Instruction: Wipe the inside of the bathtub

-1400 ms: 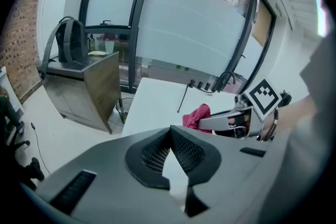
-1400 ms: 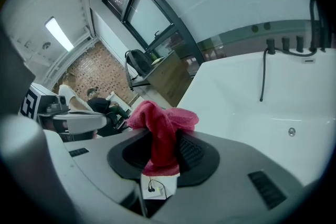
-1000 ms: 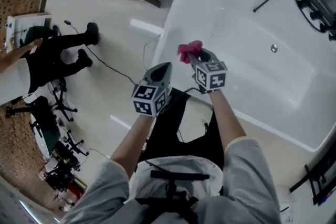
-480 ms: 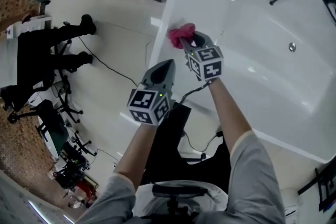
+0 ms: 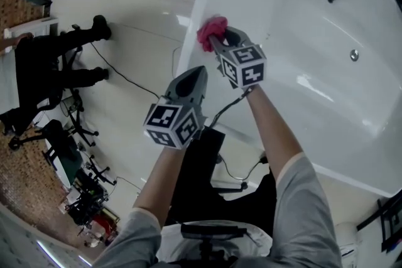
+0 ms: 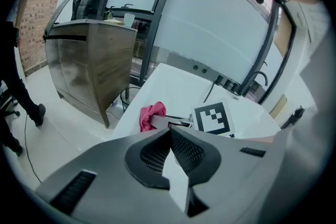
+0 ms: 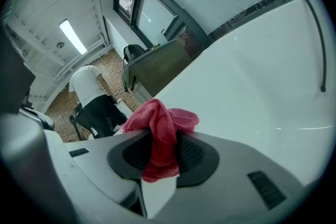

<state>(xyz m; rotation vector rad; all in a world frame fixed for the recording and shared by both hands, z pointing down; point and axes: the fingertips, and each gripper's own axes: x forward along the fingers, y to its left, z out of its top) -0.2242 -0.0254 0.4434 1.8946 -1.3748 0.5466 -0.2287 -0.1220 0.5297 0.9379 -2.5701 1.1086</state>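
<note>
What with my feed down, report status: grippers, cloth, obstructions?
Right gripper shut on cloth, near tub rim. Left gripper shut, empty. Nothing blocking seen.

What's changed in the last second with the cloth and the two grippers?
The right gripper, shut on the pink cloth, reached further forward, carrying it closer to the rim of the bathtub. The left gripper stayed shut and empty, outside the bathtub.
</note>
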